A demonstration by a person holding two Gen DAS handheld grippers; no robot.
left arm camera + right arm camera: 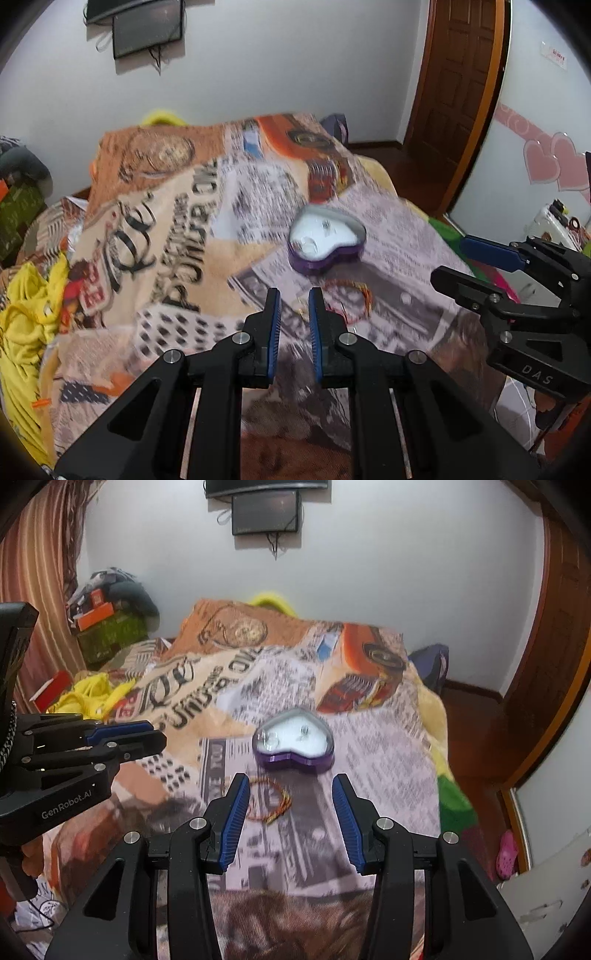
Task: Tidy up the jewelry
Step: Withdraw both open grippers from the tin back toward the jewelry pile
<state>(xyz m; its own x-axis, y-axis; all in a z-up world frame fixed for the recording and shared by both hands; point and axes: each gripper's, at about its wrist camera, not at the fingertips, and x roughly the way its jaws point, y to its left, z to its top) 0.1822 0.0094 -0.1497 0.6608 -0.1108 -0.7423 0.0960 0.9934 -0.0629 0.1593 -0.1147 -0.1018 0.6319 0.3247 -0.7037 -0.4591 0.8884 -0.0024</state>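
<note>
A purple heart-shaped box (325,240) with a white lining lies open on the printed blanket; it also shows in the right wrist view (295,742), with small silver pieces inside. A red and gold bracelet (271,801) lies on the blanket just in front of the box, and shows in the left wrist view (351,299). My left gripper (294,299) is above the blanket just left of the bracelet, jaws a little apart and empty. My right gripper (290,786) is open and empty, hovering near the bracelet and short of the box.
The blanket (229,686) covers a bed. Yellow cloth (26,317) lies at the bed's left side. Boxes and bags (107,624) are stacked in the far left corner. A wooden door (454,92) is at the right, with floor beside the bed.
</note>
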